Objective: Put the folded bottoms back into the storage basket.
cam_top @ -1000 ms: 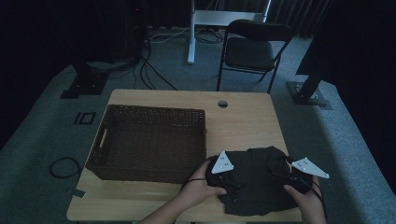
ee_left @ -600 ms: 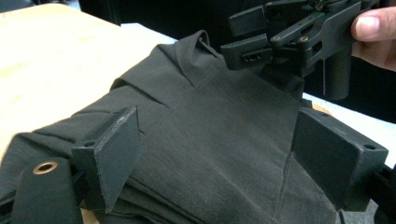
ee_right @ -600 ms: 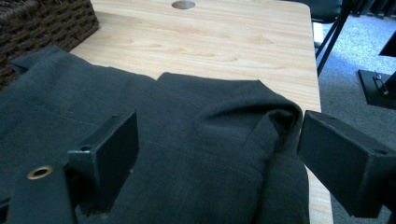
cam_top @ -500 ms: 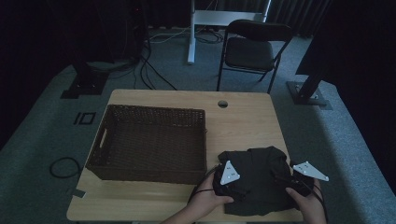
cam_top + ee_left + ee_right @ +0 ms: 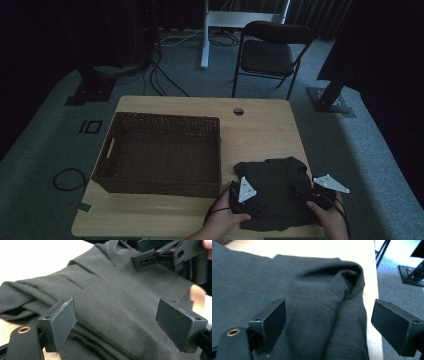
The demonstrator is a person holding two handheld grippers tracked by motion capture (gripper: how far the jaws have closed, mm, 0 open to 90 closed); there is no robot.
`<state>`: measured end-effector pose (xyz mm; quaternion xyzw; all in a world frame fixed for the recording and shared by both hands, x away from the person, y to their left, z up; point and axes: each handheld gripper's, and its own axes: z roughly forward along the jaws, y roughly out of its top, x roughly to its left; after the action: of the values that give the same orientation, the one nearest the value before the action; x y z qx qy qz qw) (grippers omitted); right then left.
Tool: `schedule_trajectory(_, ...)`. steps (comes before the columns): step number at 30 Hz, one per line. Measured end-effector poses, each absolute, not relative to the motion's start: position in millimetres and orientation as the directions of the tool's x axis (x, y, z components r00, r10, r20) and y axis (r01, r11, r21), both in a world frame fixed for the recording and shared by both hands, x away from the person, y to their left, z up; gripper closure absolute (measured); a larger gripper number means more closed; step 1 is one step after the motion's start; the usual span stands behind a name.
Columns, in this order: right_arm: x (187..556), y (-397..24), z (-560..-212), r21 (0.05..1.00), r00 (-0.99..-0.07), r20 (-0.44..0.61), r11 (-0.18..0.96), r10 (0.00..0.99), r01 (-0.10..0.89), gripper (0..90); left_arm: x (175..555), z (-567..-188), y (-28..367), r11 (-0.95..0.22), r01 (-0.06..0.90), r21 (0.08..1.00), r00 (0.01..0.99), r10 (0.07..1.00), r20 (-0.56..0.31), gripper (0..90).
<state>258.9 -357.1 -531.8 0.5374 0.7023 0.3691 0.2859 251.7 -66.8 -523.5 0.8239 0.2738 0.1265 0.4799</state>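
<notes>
Dark folded garment (image 5: 277,192) is being flanked on the surface (image 5: 260,130) beside the basket (image 5: 160,152): left claw (image 5: 116,323) and right claw (image 5: 328,326) are being held released, jaws spread above its cloth.

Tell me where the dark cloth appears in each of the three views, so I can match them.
High view: cloth lies folded at the table's near right corner, right of the basket.
Left gripper view: cloth spreads beneath the open left claw.
Right gripper view: cloth lies under the open right claw.
Shared landmark: the pale wooden table.
</notes>
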Motion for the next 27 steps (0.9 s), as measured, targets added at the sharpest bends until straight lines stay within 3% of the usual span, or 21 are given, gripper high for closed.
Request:
schedule_trajectory(6, 262.0, -357.9, -542.1, 0.8, -0.272, 0.015, 0.152, 0.962, 0.581, 12.4, 254.9, -535.8, -66.2, -0.399, 0.402, 0.824, 0.783, 0.617, -0.082, 16.4)
schedule_trajectory(15, 265.0, -359.7, -544.9, 0.781, -0.267, 0.06, 0.121, 0.962, 0.613, 11.6, 260.7, -543.1, -71.1, -0.415, 0.435, 0.799, 0.773, 0.627, -0.095, 14.8)
schedule_trajectory(27, 267.2, -362.3, -551.1, 0.757, -0.25, 0.175, 0.032, 0.952, 0.652, 13.1, 269.3, -548.0, -77.4, -0.42, 0.48, 0.771, 0.771, 0.622, -0.141, 5.8)
